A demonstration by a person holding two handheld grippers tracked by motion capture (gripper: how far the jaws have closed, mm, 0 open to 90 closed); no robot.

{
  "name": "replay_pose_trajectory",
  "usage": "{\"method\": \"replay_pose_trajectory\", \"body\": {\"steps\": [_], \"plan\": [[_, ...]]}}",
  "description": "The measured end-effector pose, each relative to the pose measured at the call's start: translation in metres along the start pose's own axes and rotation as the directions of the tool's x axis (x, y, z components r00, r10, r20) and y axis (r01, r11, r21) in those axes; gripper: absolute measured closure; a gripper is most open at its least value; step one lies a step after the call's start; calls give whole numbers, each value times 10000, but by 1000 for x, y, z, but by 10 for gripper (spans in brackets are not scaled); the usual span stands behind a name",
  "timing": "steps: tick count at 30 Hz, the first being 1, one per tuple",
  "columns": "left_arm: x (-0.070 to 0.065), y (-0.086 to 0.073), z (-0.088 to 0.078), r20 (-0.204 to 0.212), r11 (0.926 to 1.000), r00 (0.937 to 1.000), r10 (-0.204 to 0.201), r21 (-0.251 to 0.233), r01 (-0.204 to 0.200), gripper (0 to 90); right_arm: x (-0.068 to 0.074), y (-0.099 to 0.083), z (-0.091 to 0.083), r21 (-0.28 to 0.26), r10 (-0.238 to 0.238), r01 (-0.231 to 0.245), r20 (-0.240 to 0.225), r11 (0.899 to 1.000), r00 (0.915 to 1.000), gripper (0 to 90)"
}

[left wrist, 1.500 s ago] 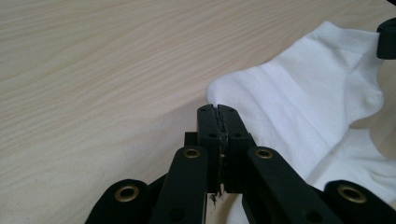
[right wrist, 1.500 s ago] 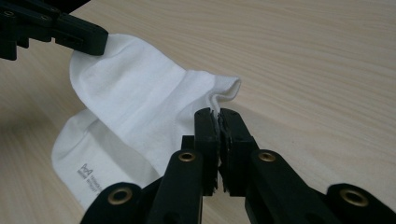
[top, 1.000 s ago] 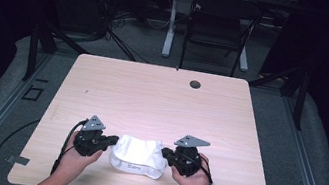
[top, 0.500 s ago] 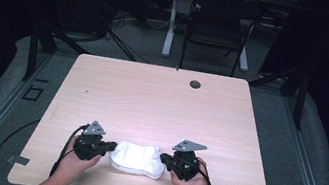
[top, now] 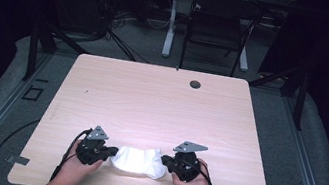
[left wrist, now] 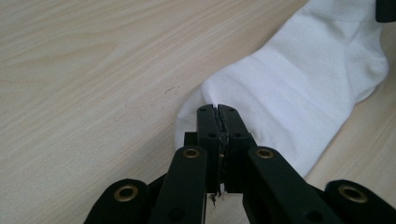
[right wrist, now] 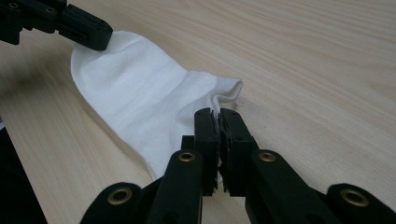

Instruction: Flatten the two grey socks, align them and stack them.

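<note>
- Hands at the bottom edge of the high view hold both tools; no writing is readable.
- Left gripper (top: 114, 152) jaws are pinched tight on one end of the white sock (top: 138, 161).
- Right gripper (top: 164, 161) is clamped on the other end.
- Sock lies lower centre on the table (top: 161, 102), slightly nearer the front edge than a second ago.

The room around the table (top: 161, 102) is very dark, but the tabletop is lit from above. The white sock (top: 137, 161) glows so bright that its folds wash out in the high view. Both gripper views are clear and sharp, with soft shadows.
</note>
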State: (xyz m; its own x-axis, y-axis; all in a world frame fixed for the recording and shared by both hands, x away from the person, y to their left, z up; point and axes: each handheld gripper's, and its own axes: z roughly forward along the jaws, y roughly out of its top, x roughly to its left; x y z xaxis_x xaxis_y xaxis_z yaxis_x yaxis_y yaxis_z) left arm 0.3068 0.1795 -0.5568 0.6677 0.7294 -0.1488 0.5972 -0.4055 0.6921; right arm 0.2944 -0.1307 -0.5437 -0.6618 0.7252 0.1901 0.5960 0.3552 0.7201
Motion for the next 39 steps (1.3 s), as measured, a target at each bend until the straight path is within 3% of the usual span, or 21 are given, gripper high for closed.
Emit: {"method": "replay_pose_trajectory", "body": {"steps": [29, 33, 35, 37, 39], "plan": [[6, -3, 11, -205, 9991, 9997, 158, 386, -150, 826, -3, -3, 9, 470, 37, -37, -9, 9989, 10000, 859], [6, -3, 10, -360, 9994, 9991, 221, 285, -211, 772, -4, -4, 11, 570, 176, -178, 45, 9982, 9998, 829], [6, -1, 5, -506, 9997, 9985, 199, -113, -205, 715, -5, -4, 9, 315, 187, -193, 204, 9993, 9996, 790], [6, 0, 3, -461, 9996, 9988, 151, -223, -161, 671, -5, -4, 7, 234, 285, -291, 249, 9993, 9993, 777], [2, 3, -4, -399, 9976, 9990, 219, -644, -244, 647, -8, -3, 3, -115, 358, -355, 326, 9993, 9988, 771]]}}
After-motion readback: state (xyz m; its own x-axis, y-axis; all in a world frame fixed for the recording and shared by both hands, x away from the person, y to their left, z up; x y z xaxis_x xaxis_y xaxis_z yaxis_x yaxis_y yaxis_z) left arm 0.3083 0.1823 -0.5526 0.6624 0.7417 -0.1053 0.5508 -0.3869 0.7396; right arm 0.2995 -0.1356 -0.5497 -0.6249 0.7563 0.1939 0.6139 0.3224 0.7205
